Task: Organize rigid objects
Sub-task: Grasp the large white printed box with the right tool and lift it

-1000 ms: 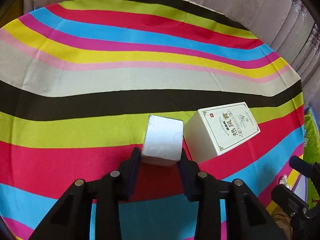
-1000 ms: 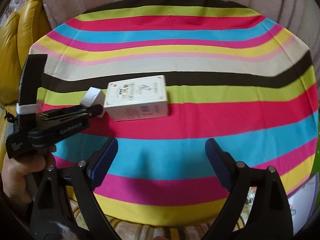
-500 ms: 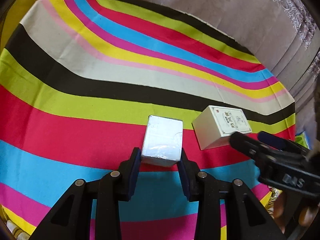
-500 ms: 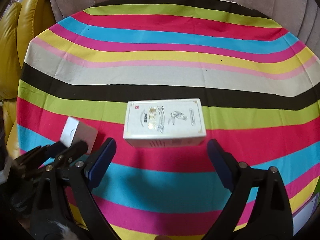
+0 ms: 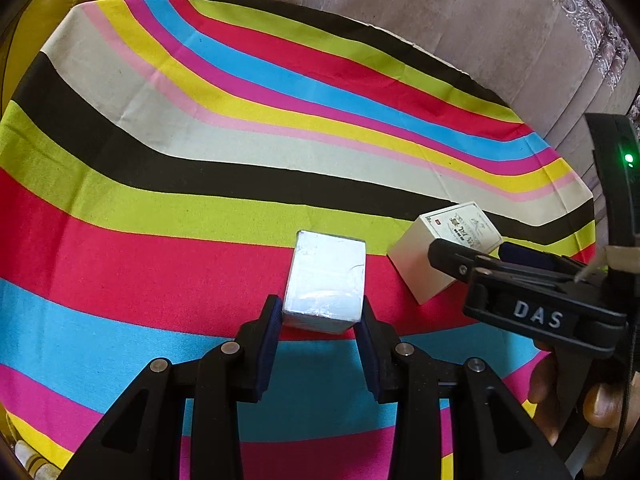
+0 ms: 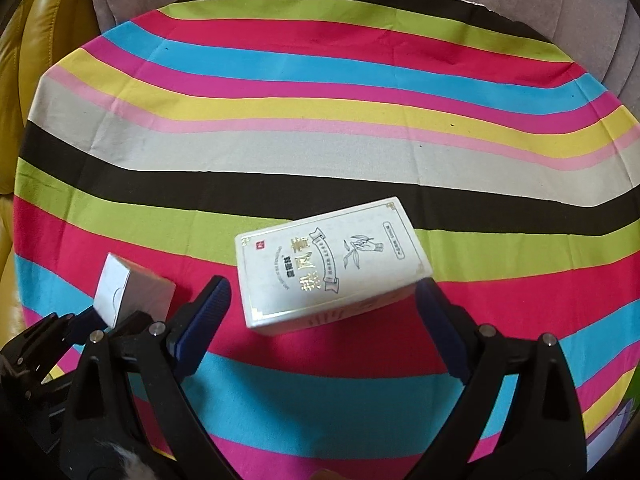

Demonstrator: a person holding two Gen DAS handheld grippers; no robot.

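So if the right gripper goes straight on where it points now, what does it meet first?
Most likely the white printed box: it lies just ahead of the open right gripper, roughly between its fingers, on the striped cloth. Depth is uncertain.

Small silvery box (image 5: 325, 282) lifted, printed white box (image 6: 332, 266) (flat) beside

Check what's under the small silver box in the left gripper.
The small silver box is clamped in the left gripper above the striped cloth; only red and blue stripes show around it. Its underside and the cloth directly beneath are covered.
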